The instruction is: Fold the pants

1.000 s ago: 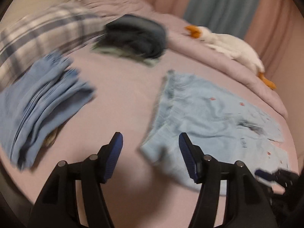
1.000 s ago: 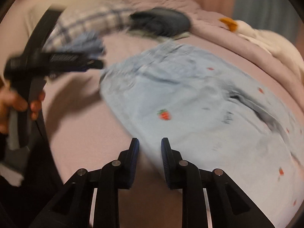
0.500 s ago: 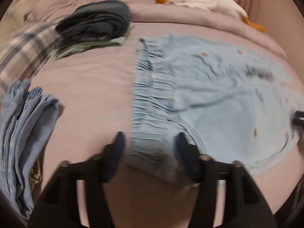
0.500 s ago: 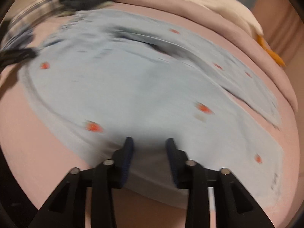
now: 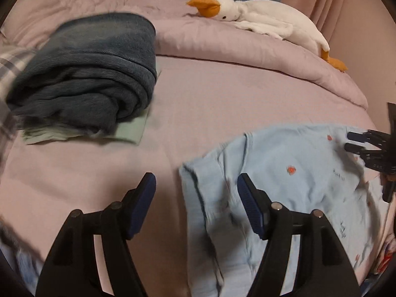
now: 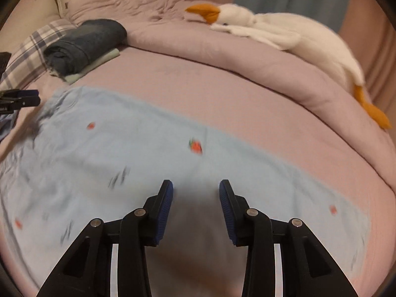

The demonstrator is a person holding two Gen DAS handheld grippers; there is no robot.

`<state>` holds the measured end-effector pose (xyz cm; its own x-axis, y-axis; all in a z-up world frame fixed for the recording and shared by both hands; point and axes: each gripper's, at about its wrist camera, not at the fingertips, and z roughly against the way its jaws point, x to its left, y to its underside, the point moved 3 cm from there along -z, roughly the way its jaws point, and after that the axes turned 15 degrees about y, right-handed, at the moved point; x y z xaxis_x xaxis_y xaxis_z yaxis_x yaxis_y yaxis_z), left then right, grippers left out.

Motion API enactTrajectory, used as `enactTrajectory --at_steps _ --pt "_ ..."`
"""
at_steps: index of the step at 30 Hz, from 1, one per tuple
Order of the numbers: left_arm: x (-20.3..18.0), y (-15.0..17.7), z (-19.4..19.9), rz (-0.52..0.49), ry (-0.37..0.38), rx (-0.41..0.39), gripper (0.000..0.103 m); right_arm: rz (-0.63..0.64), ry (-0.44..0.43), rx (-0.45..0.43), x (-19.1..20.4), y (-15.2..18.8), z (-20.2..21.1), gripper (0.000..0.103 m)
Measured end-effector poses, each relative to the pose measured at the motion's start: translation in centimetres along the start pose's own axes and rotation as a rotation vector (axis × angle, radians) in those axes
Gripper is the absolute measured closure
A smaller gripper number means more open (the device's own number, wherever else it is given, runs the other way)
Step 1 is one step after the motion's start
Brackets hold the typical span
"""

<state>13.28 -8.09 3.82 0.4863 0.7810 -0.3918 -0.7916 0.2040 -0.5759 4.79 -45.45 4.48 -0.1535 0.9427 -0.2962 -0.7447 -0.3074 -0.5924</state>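
Pants (image 5: 292, 185) are lying lengthwise on the bed (image 5: 217, 94), their hem edge sitting between the left gripper's (image 5: 196, 185) released jaws, opening wider, toward twelve o'clock.

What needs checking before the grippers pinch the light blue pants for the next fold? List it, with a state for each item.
1. Left gripper open, with its jaws just widened: ok.
2. Right gripper open, nothing between its pads: ok.
3. Light blue pants spread on the bed, not bunched: ok.
4. Pants edge between the left gripper's fingers: ok, the corner lies in the gap, unpinched.
5. Folded dark jeans and plush goose apart from the pants: ok.
6. Cloth under the right gripper free of wrinkles: cannot tell, the picture is blurred.
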Motion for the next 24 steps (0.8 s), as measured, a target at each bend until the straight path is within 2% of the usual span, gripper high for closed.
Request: enactTrajectory --at_steps 2,6,9,11,13,14,15,16,17,19,21,24 --pt "1.0 -0.5 -0.9 0.027 0.032 0.028 0.035 0.018 -0.01 0.02 0.4 -1.7 -1.4 0.057" --pt "1.3 -0.2 -2.1 0.002 0.079 0.107 0.038 0.071 -0.021 0.052 1.8 -3.7 -3.6 0.051" --pt "1.3 -0.1 -2.8 -0.015 0.112 0.15 0.057 0.106 -0.028 0.105 2.2 -4.8 -5.9 0.044" --pt "0.9 -0.1 -3.1 -0.031 0.108 0.172 0.062 0.145 0.004 0.143 2.5 -4.8 -7.6 0.041" --pt "0.5 -0.1 -3.0 -0.053 0.115 0.181 0.071 0.116 -0.024 0.159 2.2 -4.9 -8.3 0.04" --pt "0.1 -0.1 -2.7 -0.07 0.105 0.176 0.081 0.093 -0.037 0.172 2.0 -4.9 -8.4 0.042" --pt "-0.1 -0.2 -2.3 -0.079 0.109 0.17 0.084 0.071 -0.064 0.183 1.9 -4.9 -8.3 0.05" --pt "-0.3 -0.4 -1.8 -0.086 0.113 0.157 0.09 0.082 -0.086 0.18 2.2 -4.8 -7.9 0.077" --pt "-0.4 -0.4 -1.2 -0.091 0.116 0.14 0.09 0.12 -0.094 0.158 2.8 -4.7 -7.0 0.094" --pt "-0.7 -0.3 -0.4 -0.111 0.127 0.115 0.091 0.18 -0.05 0.124 3.6 -4.6 -5.5 0.097" --pt "-0.3 0.3 -1.4 -0.113 0.099 0.143 0.091 0.17 -0.04 0.086 3.6 -4.6 -3.9 0.097" --pt "-0.4 0.2 -2.1 -0.09 0.075 0.129 0.091 0.158 -0.02 0.112 3.6 -3.6 -4.2 0.098"
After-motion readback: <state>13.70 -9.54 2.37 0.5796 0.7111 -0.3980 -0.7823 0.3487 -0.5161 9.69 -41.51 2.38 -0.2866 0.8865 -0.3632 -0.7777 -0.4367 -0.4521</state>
